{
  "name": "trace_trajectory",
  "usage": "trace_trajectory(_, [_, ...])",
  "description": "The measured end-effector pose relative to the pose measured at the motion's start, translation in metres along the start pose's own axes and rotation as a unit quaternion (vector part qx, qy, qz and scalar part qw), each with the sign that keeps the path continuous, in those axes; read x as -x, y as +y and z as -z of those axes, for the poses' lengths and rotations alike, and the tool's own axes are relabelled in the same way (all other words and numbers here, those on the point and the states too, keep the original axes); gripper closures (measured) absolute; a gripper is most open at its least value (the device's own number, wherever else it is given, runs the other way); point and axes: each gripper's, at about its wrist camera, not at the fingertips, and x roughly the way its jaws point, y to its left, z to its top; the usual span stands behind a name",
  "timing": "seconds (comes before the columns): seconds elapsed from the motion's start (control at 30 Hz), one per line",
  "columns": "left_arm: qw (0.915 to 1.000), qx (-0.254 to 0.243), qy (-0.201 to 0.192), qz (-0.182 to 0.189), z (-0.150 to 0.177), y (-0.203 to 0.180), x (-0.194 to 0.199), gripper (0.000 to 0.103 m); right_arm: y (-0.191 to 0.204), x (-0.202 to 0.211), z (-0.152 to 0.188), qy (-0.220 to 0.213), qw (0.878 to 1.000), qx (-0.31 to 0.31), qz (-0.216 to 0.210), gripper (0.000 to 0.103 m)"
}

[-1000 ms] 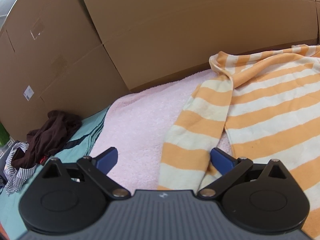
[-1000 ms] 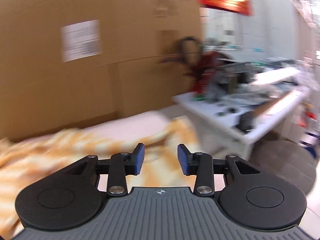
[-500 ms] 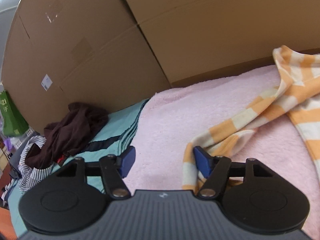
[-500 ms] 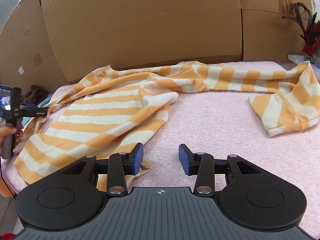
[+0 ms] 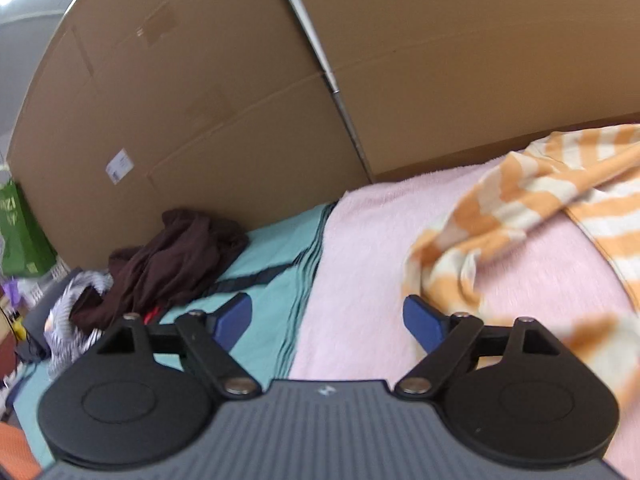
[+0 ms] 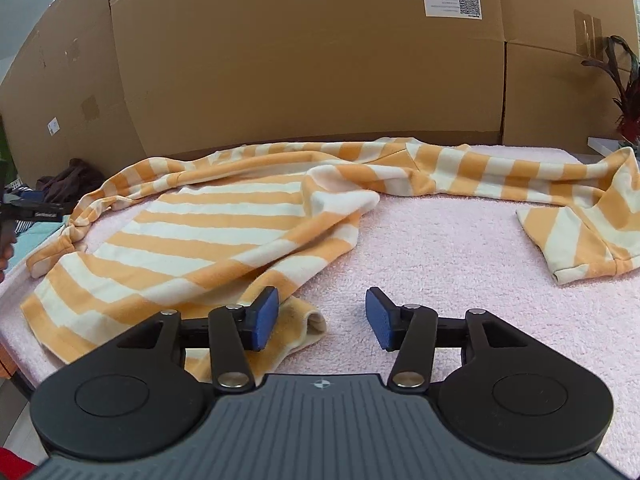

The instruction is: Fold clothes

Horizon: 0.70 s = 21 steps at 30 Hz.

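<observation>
An orange-and-cream striped garment [image 6: 224,240] lies spread and rumpled across a pink towel [image 6: 448,248], one sleeve [image 6: 580,236] folded back at the right. My right gripper [image 6: 322,318] hovers low over the garment's near hem corner, its jaws opening, nothing pressed between the pads. In the left wrist view the other striped sleeve [image 5: 480,232] trails over the pink towel [image 5: 360,260]. My left gripper [image 5: 328,318] hangs over the towel's left edge, jaws opening, with only bare towel and teal cloth between the fingers.
Tall cardboard boxes [image 6: 304,60] wall the back. A teal cloth [image 5: 264,264] lies left of the towel, with a dark brown garment [image 5: 172,256] and a striped black-and-white one [image 5: 68,320] heaped on it. A green bag [image 5: 20,236] stands far left. A person's hand [image 6: 6,240] holds the left gripper.
My left gripper swung left off the striped sleeve, narrowed, then widened again. My right gripper swung round from the cluttered desk to the garment, settled over its hem corner and widened its jaws.
</observation>
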Motion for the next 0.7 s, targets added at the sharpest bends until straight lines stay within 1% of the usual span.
trace_trajectory(0.03, [0.9997, 0.018, 0.000, 0.016, 0.006, 0.006, 0.014, 0.018, 0.000, 0.000, 0.000, -0.001, 1.000, 0.001, -0.001, 0.048])
trace_trajectory(0.1, [0.9966, 0.058, -0.009, 0.057, 0.018, 0.012, 0.044, 0.018, 0.003, 0.000, 0.001, -0.002, 1.000, 0.004, -0.003, 0.043])
trace_trajectory(0.17, [0.9922, 0.079, -0.022, 0.093, 0.025, 0.007, 0.068, 0.016, 0.007, -0.001, 0.001, -0.004, 1.000, 0.009, -0.005, 0.043])
trace_trajectory(0.2, [0.9897, 0.082, -0.025, 0.114, 0.027, 0.000, 0.076, 0.016, 0.009, -0.002, 0.002, -0.006, 1.000, 0.008, -0.006, 0.046])
trace_trajectory(0.23, [0.9863, 0.079, -0.023, 0.142, 0.029, -0.011, 0.080, 0.016, 0.011, -0.002, 0.002, -0.008, 1.000, 0.008, -0.008, 0.050])
trace_trajectory(0.27, [0.9822, 0.076, -0.021, 0.170, 0.031, -0.021, 0.085, 0.016, 0.014, -0.002, 0.003, -0.010, 1.000, 0.012, -0.005, 0.052])
trace_trajectory(0.3, [0.9780, 0.072, -0.017, 0.195, 0.033, -0.032, 0.088, 0.016, 0.017, -0.002, 0.004, -0.012, 1.000, 0.017, -0.003, 0.058])
trace_trajectory(0.33, [0.9750, 0.061, -0.009, 0.214, 0.036, -0.045, 0.089, 0.015, 0.020, -0.001, 0.006, -0.014, 0.999, 0.028, -0.003, 0.066])
trace_trajectory(0.4, [0.9717, 0.037, 0.006, 0.233, 0.043, -0.067, 0.091, 0.015, 0.026, 0.002, 0.011, -0.019, 0.999, 0.050, 0.002, 0.077])
trace_trajectory(0.47, [0.9671, 0.031, 0.032, 0.251, 0.051, -0.078, 0.086, 0.017, 0.030, 0.005, 0.017, -0.027, 0.998, 0.061, 0.011, 0.082])
trace_trajectory(0.53, [0.9624, 0.048, 0.048, 0.263, 0.056, -0.080, 0.083, 0.018, 0.034, 0.009, 0.021, -0.036, 0.997, 0.068, 0.021, 0.090])
trace_trajectory(0.63, [0.9559, 0.087, 0.050, 0.276, 0.056, -0.083, 0.081, 0.022, 0.035, 0.011, 0.023, -0.043, 0.997, 0.058, 0.027, 0.094])
trace_trajectory(0.67, [0.9534, 0.100, 0.049, 0.280, 0.055, -0.083, 0.080, 0.032, 0.035, 0.011, 0.023, -0.044, 0.997, 0.049, 0.028, 0.095])
trace_trajectory(0.7, [0.9498, 0.113, 0.050, 0.288, 0.054, -0.084, 0.080, 0.038, 0.035, 0.012, 0.022, -0.045, 0.998, 0.040, 0.026, 0.096])
